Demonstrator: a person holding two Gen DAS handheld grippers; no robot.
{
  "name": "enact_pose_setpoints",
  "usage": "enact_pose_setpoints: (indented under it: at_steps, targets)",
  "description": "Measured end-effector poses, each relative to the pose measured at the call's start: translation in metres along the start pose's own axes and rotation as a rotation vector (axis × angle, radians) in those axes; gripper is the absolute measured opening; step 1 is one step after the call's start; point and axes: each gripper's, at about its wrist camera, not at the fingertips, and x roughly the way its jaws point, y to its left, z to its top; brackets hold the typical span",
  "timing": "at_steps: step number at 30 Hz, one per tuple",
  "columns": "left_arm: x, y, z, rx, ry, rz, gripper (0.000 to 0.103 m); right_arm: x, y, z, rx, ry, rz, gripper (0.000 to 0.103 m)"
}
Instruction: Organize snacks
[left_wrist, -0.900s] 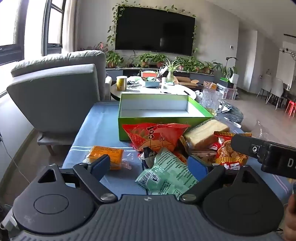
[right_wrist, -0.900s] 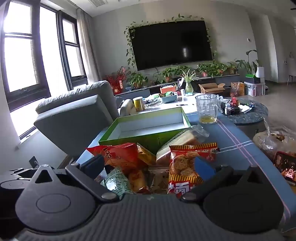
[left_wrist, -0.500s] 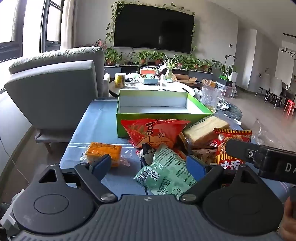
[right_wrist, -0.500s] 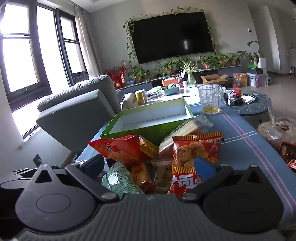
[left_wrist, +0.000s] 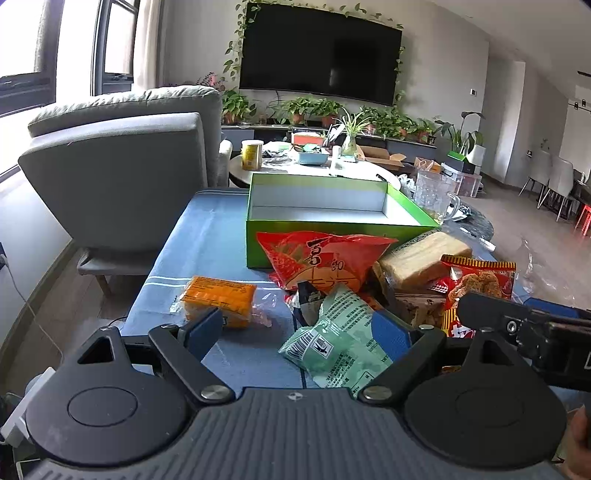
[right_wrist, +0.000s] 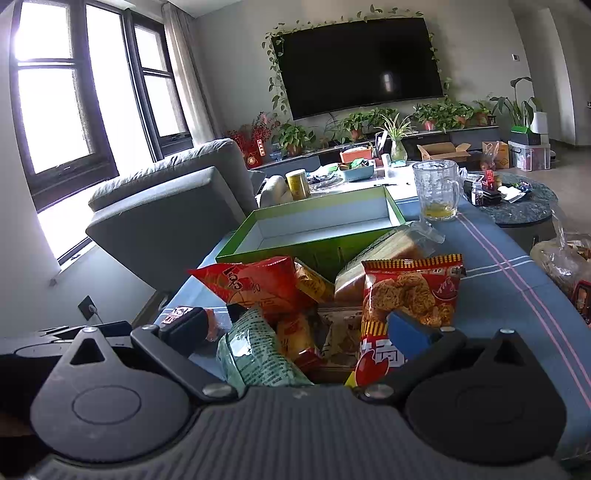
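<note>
A pile of snack packs lies on the blue tablecloth in front of an open, empty green box (left_wrist: 332, 229). In the left wrist view I see a red chip bag (left_wrist: 325, 258), a pale green pack (left_wrist: 340, 339), an orange pack (left_wrist: 218, 299) lying apart to the left, a wrapped bread loaf (left_wrist: 421, 258) and a red fried-snack bag (left_wrist: 480, 280). My left gripper (left_wrist: 295, 328) is open above the green pack. My right gripper (right_wrist: 295, 328) is open over the pile, its right finger in front of the red fried-snack bag (right_wrist: 410, 291). The box (right_wrist: 317, 236) stands behind.
A glass pitcher (right_wrist: 437, 190) stands right of the box. A grey armchair (left_wrist: 122, 177) is at the table's left. A clear bag of food (right_wrist: 565, 258) lies at the right table edge. A cluttered round table (left_wrist: 314, 162) is behind.
Both grippers have moved slightly closer to the pile and lower. The snacks have not moved.
</note>
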Motion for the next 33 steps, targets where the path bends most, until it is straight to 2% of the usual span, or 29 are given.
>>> enact_pose_setpoints:
  at_steps: [15, 33]
  targets:
    - [0.0, 0.002, -0.001, -0.01, 0.001, 0.031, 0.087, 0.0, 0.006, -0.002, -0.026, 0.013, 0.009, 0.081]
    - [0.0, 0.004, -0.001, -0.015, 0.002, 0.036, 0.087, -0.001, 0.011, -0.003, -0.042, 0.004, 0.034, 0.081]
